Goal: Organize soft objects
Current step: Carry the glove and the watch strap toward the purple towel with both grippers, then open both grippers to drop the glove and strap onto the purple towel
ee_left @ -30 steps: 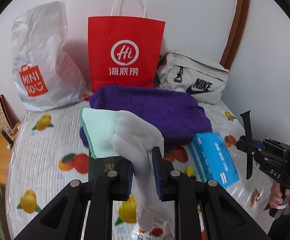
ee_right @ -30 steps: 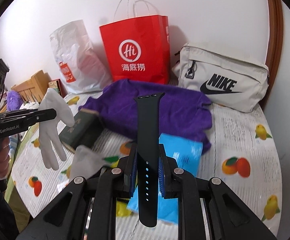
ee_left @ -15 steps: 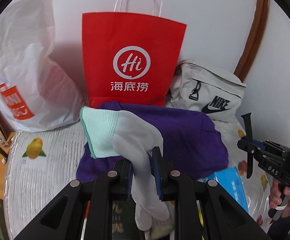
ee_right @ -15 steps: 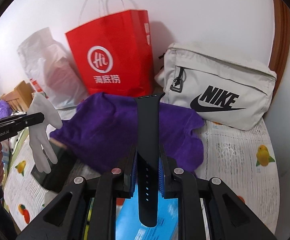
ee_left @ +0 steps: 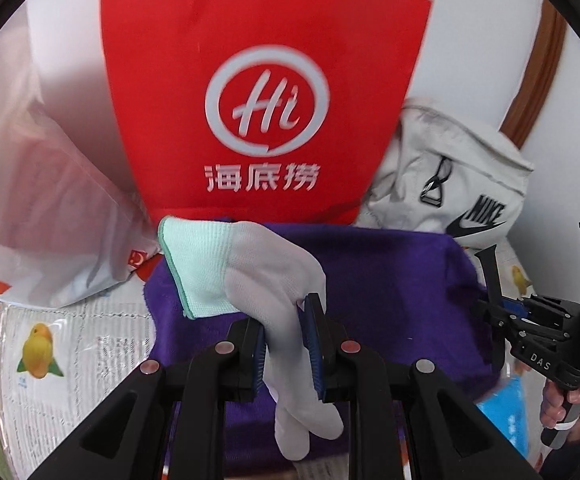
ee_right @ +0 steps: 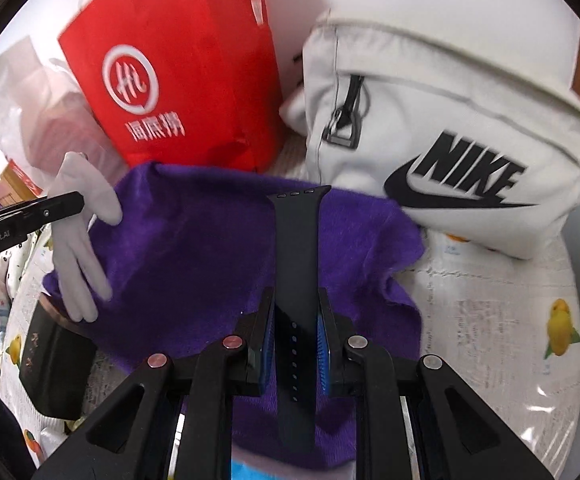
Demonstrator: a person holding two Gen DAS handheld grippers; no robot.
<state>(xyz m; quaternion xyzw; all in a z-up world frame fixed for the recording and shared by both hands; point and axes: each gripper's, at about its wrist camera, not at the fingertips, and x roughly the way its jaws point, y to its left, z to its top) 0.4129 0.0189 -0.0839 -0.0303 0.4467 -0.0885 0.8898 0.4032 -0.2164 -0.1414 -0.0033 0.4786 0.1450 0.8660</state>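
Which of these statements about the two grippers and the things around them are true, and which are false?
1. The left gripper holds a white glove. True.
2. The right gripper is open. False: it is shut on a black watch strap.
3. A purple cloth lies below both grippers. True.
4. The red paper bag lies flat. False: it stands upright.

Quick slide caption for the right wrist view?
Right gripper clamps a black watch strap above the purple towel.
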